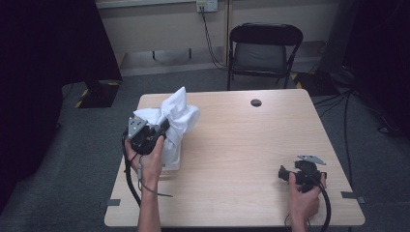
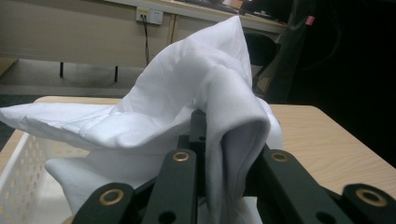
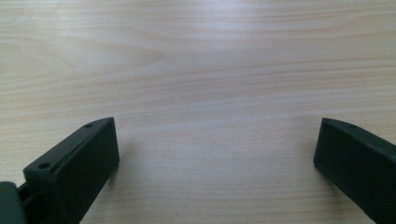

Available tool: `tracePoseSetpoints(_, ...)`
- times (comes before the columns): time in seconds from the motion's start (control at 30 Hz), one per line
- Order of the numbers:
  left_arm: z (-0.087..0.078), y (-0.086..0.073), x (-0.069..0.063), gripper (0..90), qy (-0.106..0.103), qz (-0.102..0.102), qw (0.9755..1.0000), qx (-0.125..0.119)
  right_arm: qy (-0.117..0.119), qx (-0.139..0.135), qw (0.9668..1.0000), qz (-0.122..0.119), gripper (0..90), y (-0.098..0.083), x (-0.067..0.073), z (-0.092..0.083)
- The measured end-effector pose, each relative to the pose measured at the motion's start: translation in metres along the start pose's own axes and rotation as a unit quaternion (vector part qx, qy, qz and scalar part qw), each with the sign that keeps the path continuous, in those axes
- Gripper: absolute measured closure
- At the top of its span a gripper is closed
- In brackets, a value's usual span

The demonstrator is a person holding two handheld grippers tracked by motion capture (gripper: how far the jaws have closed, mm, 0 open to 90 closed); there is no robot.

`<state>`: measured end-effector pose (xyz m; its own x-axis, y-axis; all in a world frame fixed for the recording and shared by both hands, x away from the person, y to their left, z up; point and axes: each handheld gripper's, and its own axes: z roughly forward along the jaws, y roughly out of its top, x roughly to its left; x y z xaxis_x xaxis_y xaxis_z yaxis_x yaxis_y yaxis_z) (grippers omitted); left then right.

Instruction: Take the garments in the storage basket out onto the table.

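A white cloth (image 2: 187, 107) is pinched in the left gripper (image 1: 153, 131): in the left gripper view a thick fold of it runs down between the two black jaws, which are pressed together on it, and the rest of the cloth billows up and out above and to either side of them. From the high view the cloth stands bunched, with one corner poking upward, at the far left part of the table (image 1: 241, 145), directly ahead of that gripper. Just under the cloth and under the left gripper sits a white basket (image 2: 21, 172) with rows of small holes in its wall; part of the cloth hangs down into it. The left hand (image 1: 147, 162) grips the tool from behind, and its cable loops down toward the near edge of the table.

Well apart from this, near the near right corner of the table, the right gripper (image 1: 284, 173) is held by the right hand (image 1: 304, 193). Its jaws are spread wide with bare wooden tabletop between and ahead of them, pinching nothing.

Beyond the far edge of the table stands a dark folding chair (image 1: 263, 50).
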<state>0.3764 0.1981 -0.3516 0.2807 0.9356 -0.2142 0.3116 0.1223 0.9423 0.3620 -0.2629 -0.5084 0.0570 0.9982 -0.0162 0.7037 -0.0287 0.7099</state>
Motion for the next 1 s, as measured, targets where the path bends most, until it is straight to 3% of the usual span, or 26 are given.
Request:
tracePoseSetpoints(0.6, 0.002, 0.002, -0.019, 81.6, -0.022, 0.012, 0.9997, -0.007, 0.0, 0.0, 1.0, 0.0, 0.0, 0.0, 0.0, 0.0)
tracePoseSetpoints(1.0, 0.015, 0.003, -0.046, 81.6, -0.05, 0.024, 0.9985, 0.0, 0.0, 0.0, 1.0, 0.0, 0.0, 0.0, 0.0, 0.0)
